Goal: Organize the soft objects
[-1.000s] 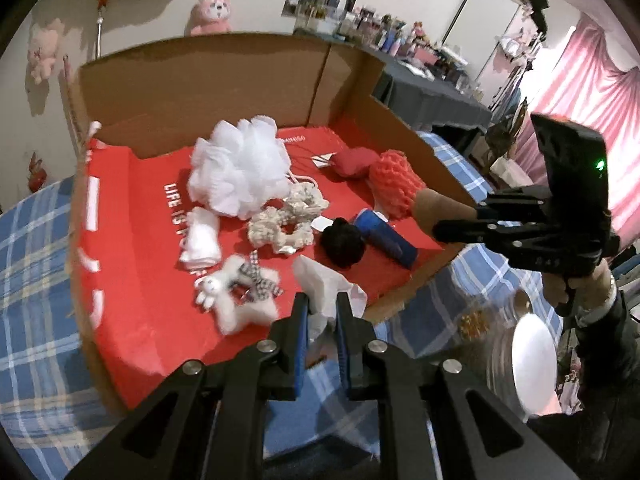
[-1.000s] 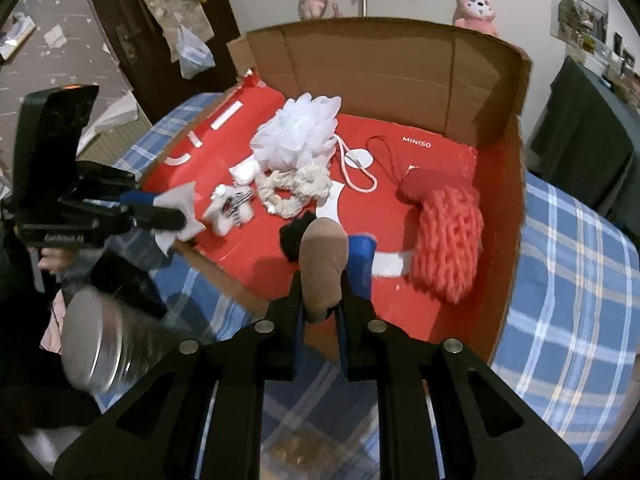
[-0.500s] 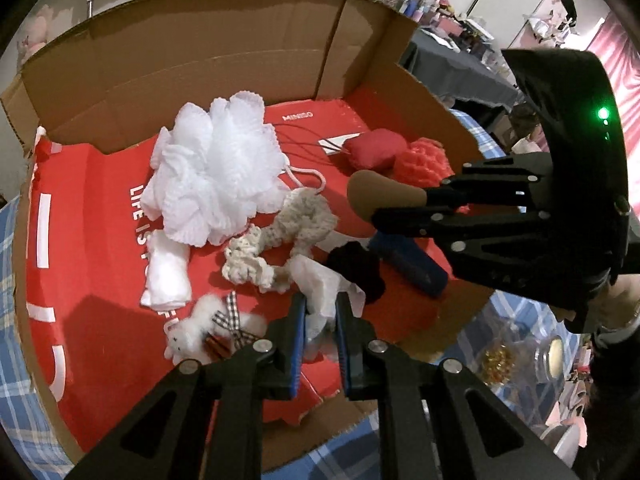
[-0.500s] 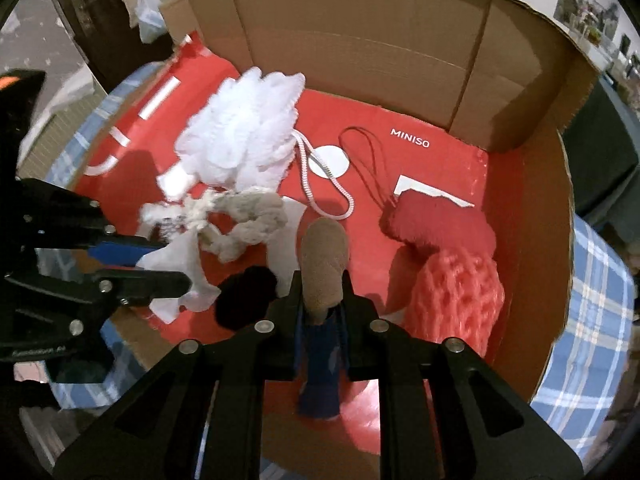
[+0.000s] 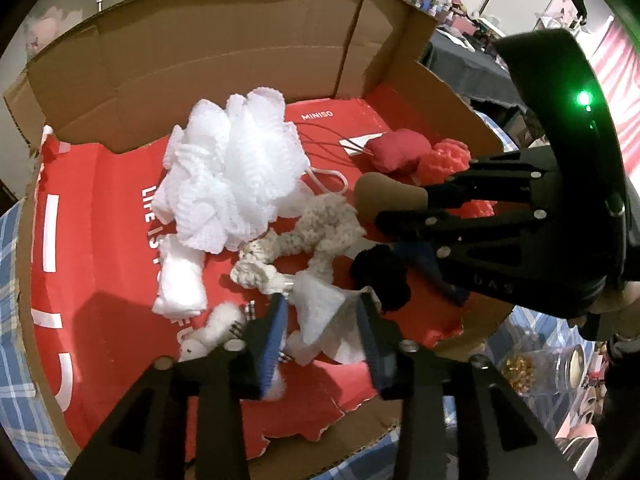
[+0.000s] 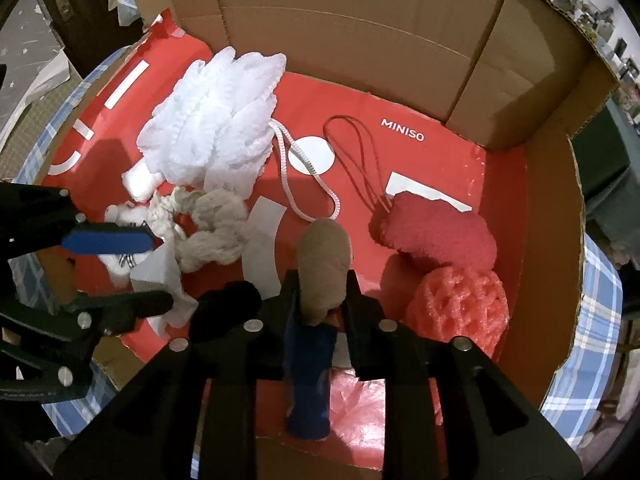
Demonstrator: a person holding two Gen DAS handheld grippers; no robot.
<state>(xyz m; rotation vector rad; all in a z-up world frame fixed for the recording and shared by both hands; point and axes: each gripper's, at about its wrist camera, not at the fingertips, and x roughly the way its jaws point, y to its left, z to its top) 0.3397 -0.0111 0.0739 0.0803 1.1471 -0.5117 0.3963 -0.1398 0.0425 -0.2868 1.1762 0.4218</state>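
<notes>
A cardboard box (image 5: 224, 52) lined in red (image 6: 500, 184) holds soft things. My left gripper (image 5: 320, 308) is open over the box's near edge, and a crumpled white tissue (image 5: 320, 316) sits loose between its fingers; it also shows in the right wrist view (image 6: 160, 276). My right gripper (image 6: 320, 284) is shut on a tan sponge (image 6: 324, 256), held above the box floor; it shows in the left wrist view (image 5: 388, 196).
In the box lie a white bath pouf (image 5: 236, 176), a cream rope toy (image 5: 316, 232), a white rolled cloth (image 5: 180, 280), a small plush bear (image 5: 212, 332), a black pompom (image 6: 228, 308), a blue roll (image 6: 308, 376), a red pad (image 6: 432, 232) and a coral mesh ball (image 6: 460, 304).
Both grippers moved forward over the box. My left gripper opened and released the white tissue. My right gripper still holds the tan sponge.
</notes>
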